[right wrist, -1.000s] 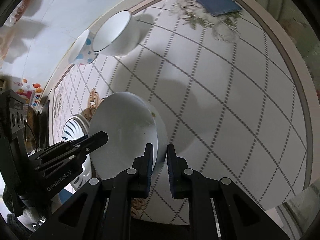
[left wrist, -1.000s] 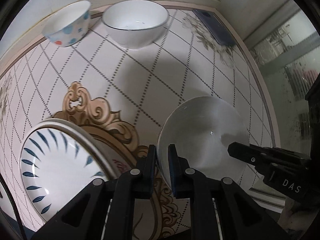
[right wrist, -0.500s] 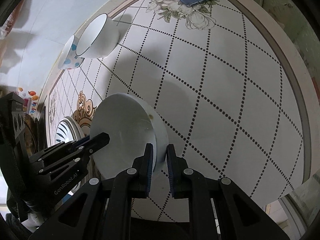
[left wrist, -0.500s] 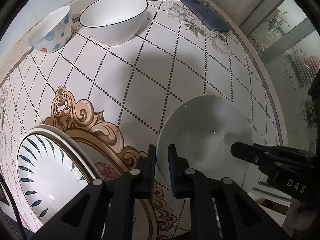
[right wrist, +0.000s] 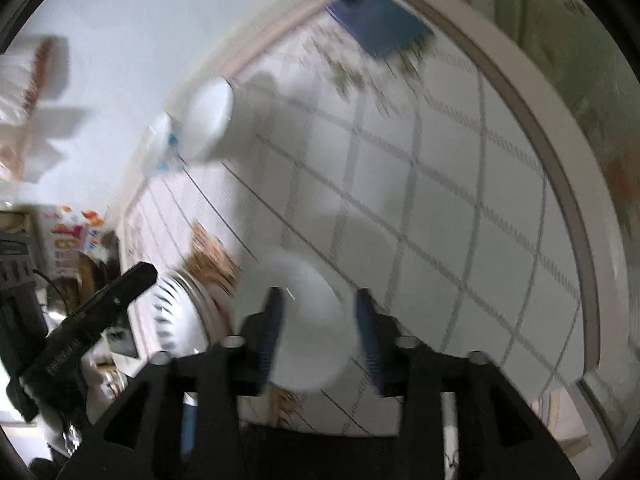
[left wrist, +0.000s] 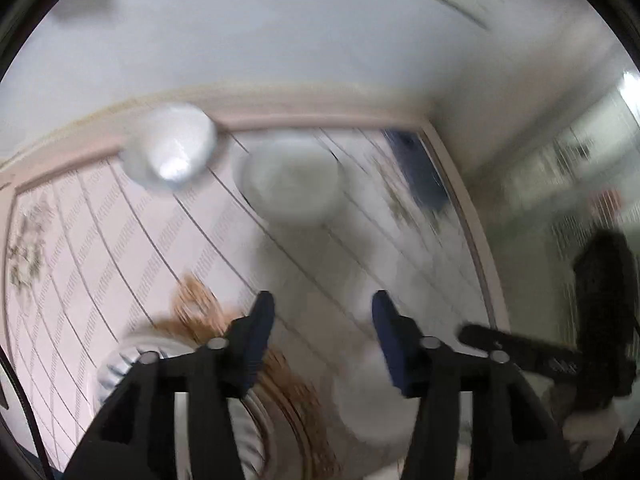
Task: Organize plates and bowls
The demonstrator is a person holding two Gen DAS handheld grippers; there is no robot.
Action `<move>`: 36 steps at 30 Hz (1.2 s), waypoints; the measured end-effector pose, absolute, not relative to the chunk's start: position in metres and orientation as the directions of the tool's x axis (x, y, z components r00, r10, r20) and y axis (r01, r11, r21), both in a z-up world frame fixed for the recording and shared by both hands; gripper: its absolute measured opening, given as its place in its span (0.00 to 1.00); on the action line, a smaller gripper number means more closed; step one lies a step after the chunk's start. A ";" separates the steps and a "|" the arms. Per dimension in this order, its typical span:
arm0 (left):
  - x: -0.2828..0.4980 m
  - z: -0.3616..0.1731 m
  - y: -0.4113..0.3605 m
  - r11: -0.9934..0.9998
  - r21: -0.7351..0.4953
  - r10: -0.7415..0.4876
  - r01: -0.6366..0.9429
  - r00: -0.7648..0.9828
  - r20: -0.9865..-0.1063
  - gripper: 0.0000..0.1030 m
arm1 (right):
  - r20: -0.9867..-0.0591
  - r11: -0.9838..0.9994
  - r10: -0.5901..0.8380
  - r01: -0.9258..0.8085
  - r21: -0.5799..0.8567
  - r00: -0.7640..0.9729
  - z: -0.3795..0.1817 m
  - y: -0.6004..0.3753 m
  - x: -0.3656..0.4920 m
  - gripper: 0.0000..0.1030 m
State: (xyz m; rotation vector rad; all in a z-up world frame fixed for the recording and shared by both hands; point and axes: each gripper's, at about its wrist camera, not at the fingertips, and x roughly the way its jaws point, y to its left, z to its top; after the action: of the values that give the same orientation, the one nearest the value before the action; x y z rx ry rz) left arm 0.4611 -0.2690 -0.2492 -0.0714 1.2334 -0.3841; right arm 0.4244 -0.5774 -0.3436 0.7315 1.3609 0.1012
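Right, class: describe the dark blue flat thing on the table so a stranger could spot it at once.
Start from the round table with the dotted diamond-pattern cloth and follow its curved far rim. There lies a flat, dark blue rectangular object, beside a blurred flower print. It is the only dark, flat-cornered thing; its neighbours are round white bowls.

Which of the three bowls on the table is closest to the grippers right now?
The plain white bowl lying between the right gripper fingers; the dotted bowl and the larger white bowl sit by the wall.
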 end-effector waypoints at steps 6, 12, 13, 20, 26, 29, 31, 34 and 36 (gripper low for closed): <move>0.537 -0.284 -0.250 0.961 -0.259 -0.277 0.102 0.247 -0.929 0.49 | -0.825 0.778 0.465 0.296 0.554 0.321 -0.342 -0.566 0.517 0.51; 0.577 -0.329 -0.252 0.971 -0.228 -0.236 0.067 0.158 -0.959 0.49 | -0.820 0.754 0.489 0.328 0.569 0.297 -0.379 -0.550 0.591 0.51; 0.581 -0.335 -0.252 0.972 -0.225 -0.232 0.062 0.148 -0.961 0.49 | -0.817 0.748 0.498 0.334 0.574 0.289 -0.387 -0.548 0.600 0.51; 0.599 -0.367 -0.256 0.966 -0.257 -0.259 0.032 0.080 -0.963 0.49 | -0.825 0.736 0.511 0.373 0.564 0.239 -0.420 -0.540 0.627 0.51; 0.603 -0.372 -0.263 0.967 -0.250 -0.253 0.054 0.072 -0.965 0.48 | -0.827 0.742 0.511 0.366 0.562 0.236 -0.427 -0.539 0.637 0.48; 0.606 -0.372 -0.267 0.967 -0.244 -0.249 0.071 0.076 -0.966 0.42 | -0.830 0.752 0.506 0.353 0.557 0.233 -0.427 -0.536 0.641 0.43; 0.608 -0.373 -0.271 0.967 -0.243 -0.249 0.083 0.072 -0.966 0.30 | -0.835 0.761 0.501 0.343 0.550 0.227 -0.426 -0.533 0.643 0.40; 0.608 -0.375 -0.276 0.967 -0.238 -0.244 0.094 0.066 -0.967 0.17 | -0.839 0.769 0.498 0.337 0.544 0.218 -0.429 -0.529 0.646 0.29; 0.606 -0.375 -0.277 0.968 -0.229 -0.236 0.099 0.070 -0.969 0.14 | -0.838 0.774 0.501 0.320 0.546 0.217 -0.428 -0.527 0.647 0.23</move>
State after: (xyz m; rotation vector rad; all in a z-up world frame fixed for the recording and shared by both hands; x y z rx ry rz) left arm 0.6061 -0.2773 -0.3746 -0.1121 1.4804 -0.2532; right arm 0.6468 -0.5269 -0.4277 0.7334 1.3827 0.1423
